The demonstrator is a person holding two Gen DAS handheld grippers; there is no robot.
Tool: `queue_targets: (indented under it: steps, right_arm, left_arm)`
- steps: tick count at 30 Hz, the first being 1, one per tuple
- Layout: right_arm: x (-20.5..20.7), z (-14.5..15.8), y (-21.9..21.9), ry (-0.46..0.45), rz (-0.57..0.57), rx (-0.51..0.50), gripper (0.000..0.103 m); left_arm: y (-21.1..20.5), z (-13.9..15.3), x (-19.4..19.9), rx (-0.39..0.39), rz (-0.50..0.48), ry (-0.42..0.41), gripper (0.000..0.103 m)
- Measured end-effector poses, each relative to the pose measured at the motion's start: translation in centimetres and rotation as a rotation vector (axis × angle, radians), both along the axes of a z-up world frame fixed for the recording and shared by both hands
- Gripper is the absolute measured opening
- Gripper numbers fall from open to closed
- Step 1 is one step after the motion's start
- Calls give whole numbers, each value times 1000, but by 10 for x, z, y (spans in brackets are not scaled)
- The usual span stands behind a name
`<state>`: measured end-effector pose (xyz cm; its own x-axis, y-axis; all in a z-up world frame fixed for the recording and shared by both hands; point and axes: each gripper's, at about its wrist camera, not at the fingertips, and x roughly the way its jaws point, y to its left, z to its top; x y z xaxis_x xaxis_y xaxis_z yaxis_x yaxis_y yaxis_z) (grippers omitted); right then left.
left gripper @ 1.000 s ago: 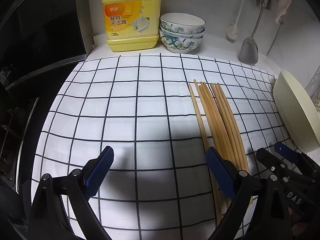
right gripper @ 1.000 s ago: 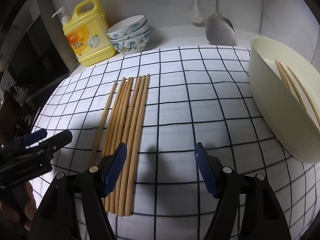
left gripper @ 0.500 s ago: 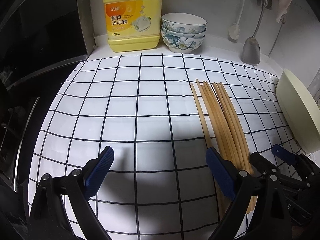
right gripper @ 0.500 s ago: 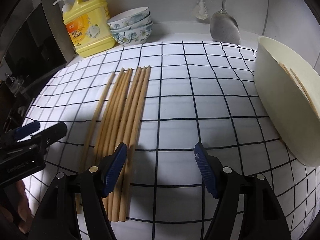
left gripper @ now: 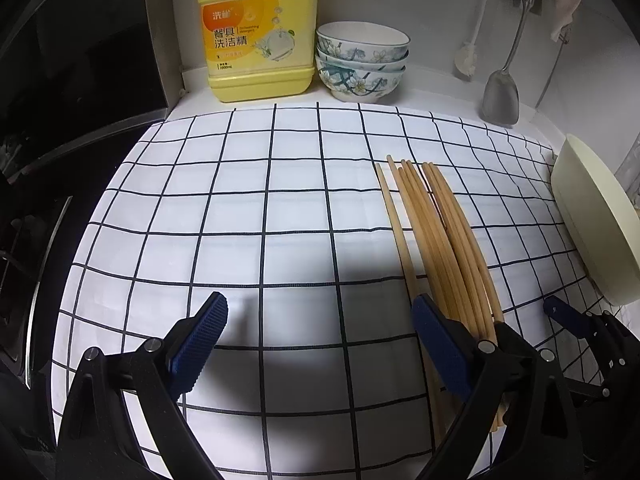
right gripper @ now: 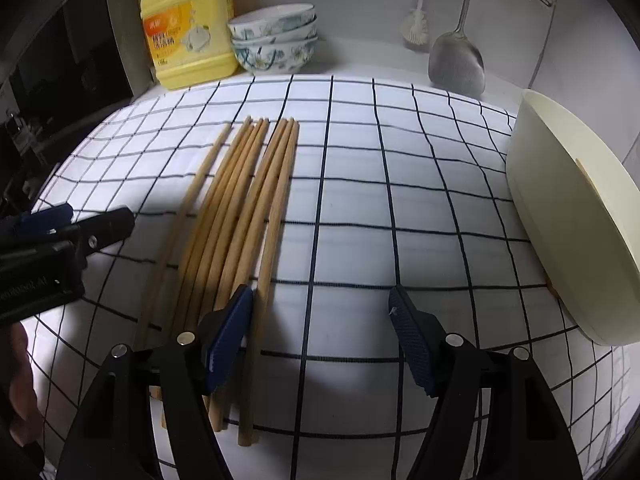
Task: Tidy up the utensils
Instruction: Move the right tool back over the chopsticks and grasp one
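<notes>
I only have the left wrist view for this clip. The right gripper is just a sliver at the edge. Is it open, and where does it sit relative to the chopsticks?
Observer: In the right wrist view, the right gripper is open. The rightmost of the chopsticks lies just inside its left finger.
Operator: The left gripper hides the sticks' near ends from me. Are they aligned?
Observer: No, they are staggered. The rightmost stick reaches closest to the camera.
Operator: Is there anything in the cream bin?
Observer: A thin tan strip shows just inside its rim. It may be a chopstick, but too little shows to be sure.
</notes>
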<state>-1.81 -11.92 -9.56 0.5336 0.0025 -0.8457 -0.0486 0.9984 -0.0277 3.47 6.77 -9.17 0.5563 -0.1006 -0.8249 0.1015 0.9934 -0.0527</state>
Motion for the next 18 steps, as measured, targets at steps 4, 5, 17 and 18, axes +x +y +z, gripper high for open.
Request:
queue_targets:
  steps: [4,5,17,18]
  right_arm:
    - [5,0,-4,-7,0,-4,67]
    - [6,0,-7,-8,-4,-7,67]
    - [10,1,-34,-8,-38,-20,67]
    - [10,1,-36,-7,-37,-15,67]
  left_arm:
    - [-3,-4,2,-5,-5,13,92]
    - [-4,-4,2,-4,-8,13,92]
    - [-22,-12,9,42,-24,12,92]
    - [-22,-14,10,48,-20,15,92]
